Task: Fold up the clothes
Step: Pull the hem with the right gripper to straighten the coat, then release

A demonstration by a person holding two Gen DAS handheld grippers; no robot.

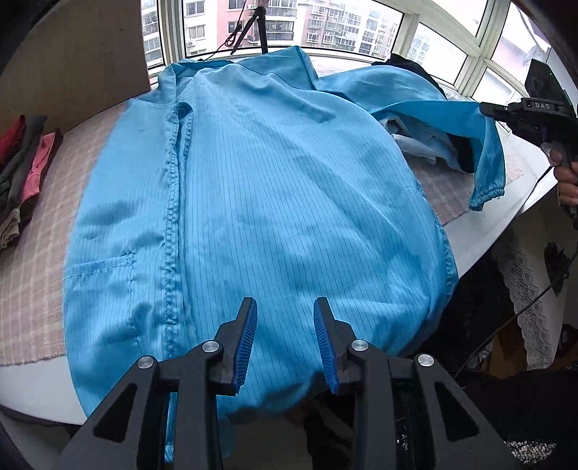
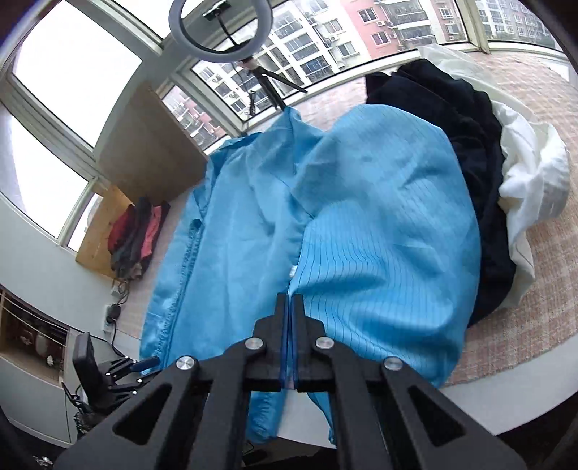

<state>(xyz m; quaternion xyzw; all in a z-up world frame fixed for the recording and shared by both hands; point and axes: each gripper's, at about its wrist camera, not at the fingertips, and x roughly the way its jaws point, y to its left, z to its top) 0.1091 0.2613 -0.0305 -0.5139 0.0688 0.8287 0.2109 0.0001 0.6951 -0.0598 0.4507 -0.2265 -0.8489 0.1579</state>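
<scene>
On the table (image 1: 477,249), over a pink checked cloth (image 1: 32,289), lies a blue striped jacket (image 1: 281,202), spread flat with its front placket (image 1: 173,224) running up the left side in the left wrist view and a chest pocket (image 1: 101,267) beside it. Hem end hangs a bit over the near table edge.

Left gripper (image 1: 285,307) hovers above the jacket near the hem, fingers spread apart, blue ribbed pads (image 1: 247,343) facing each other, nothing between them; fabric shows in the gap but lies below, no contact visible.

Right gripper (image 2: 289,300) has its fingers pressed together, pinching the sleeve (image 1: 444,119) of the jacket. From the left wrist view the same gripper (image 1: 486,108) sits at the right edge, held by a hand (image 1: 563,170), with the sleeve lifted off the table and stretched out, elastic cuff (image 1: 486,197) drooping down.

Beyond the jacket: a pile of dark clothing (image 2: 469,152) and white clothing (image 2: 534,180), touching each other. Folded stack of red, grey and pink garments (image 1: 25,170) at far left on the table. Ring light (image 2: 216,29) on a tripod (image 1: 253,29) by the window (image 1: 325,25).
</scene>
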